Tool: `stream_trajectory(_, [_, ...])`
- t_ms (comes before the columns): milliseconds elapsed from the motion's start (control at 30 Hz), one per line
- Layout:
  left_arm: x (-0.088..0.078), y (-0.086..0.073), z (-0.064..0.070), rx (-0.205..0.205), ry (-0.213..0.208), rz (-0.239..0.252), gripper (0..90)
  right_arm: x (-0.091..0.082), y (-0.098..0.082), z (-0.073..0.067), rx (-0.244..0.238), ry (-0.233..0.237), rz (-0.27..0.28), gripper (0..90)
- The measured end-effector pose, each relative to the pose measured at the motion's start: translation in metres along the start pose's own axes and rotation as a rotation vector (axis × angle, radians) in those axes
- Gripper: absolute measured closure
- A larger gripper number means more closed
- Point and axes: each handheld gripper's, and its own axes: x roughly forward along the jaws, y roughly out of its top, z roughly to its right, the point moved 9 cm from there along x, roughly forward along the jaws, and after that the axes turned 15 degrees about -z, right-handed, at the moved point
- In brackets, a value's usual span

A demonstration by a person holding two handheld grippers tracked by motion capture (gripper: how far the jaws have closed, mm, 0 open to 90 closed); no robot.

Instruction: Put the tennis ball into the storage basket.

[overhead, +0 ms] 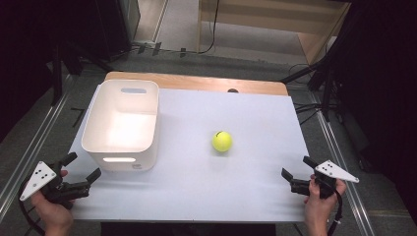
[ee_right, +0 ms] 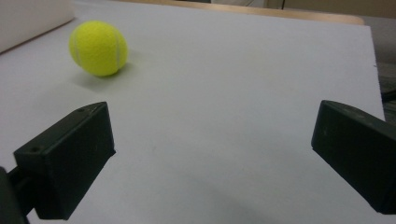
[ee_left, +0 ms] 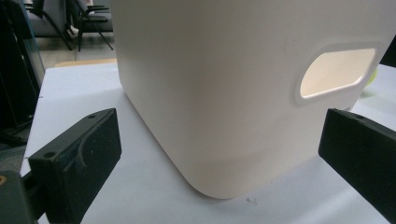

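No text, label, brand or number can be read anywhere; the tennis ball (overhead: pixel 222 141) bears a small dark mark on top, too small to make out as lettering

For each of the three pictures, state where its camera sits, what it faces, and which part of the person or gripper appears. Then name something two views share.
High view: above the near side, looking forward and down on the table; both hands, left gripper and right gripper show.
Left gripper view: faces the white bin between open jaws.
Right gripper view: faces the tennis ball between open jaws.
Shared: high and right gripper views both show the ball.
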Motion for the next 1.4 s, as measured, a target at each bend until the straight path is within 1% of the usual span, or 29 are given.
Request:
stream_trajectory(167, [0.0,0.0,0.0,0.0,0.002,-0.001,0.0,0.008,0.008,-0.008,-0.038,0.047,-0.035,0.0])
stream_trajectory(333, [0.0,0.0,0.0,0.0,0.002,-0.003,0.0,0.015,0.017,-0.012,-0.063,0.022,-0.055,0.0])
stream_trajectory(400, [0.0,0.0,0.0,0.002,0.002,-0.002,0.0,0.018,0.02,-0.013,-0.071,0.011,-0.071,0.0])
stream_trajectory(467, [0.0,0.0,0.0,-0.001,0.002,0.001,0.0,0.021,0.022,-0.013,-0.071,-0.011,-0.09,0.0])
stream_trajectory(533, [-0.001,0.0,0.0,-0.003,0.002,0.0,0.0,0.023,0.023,-0.013,-0.074,-0.015,-0.099,0.0])
stream_trajectory(600, [-0.001,0.0,0.0,-0.007,-0.003,0.005,0.0,0.027,0.03,-0.014,-0.08,-0.019,-0.108,0.0])
stream_trajectory(667, [-0.001,0.0,0.0,-0.008,-0.004,0.006,0.0,0.028,0.031,-0.015,-0.082,-0.015,-0.114,0.0])
stream_trajectory(733, [-0.001,0.0,0.0,-0.005,-0.002,0.003,0.0,0.029,0.037,-0.017,-0.089,-0.006,-0.119,0.0])
stream_trajectory(800, [-0.001,0.0,0.0,-0.005,-0.003,0.003,0.0,0.031,0.041,-0.019,-0.095,0.011,-0.121,0.0])
stream_trajectory(867, [-0.001,0.0,0.0,-0.009,-0.006,0.008,0.0,0.033,0.044,-0.02,-0.11,0.015,-0.126,0.0])
stream_trajectory(933, [-0.001,0.0,0.0,-0.009,-0.005,0.007,0.0,0.035,0.047,-0.021,-0.12,0.013,-0.142,0.0])
stream_trajectory(1033, [-0.001,0.0,0.0,-0.005,-0.002,0.002,0.0,0.037,0.051,-0.023,-0.127,0.023,-0.151,0.0])
stream_trajectory(1200, [-0.001,0.0,0.0,-0.005,-0.002,0.002,0.0,0.042,0.057,-0.026,-0.137,0.026,-0.173,0.0])
stream_trajectory(1400, [0.0,0.0,0.0,-0.003,-0.002,0.003,0.0,0.048,0.065,-0.031,-0.167,0.037,-0.203,0.0])
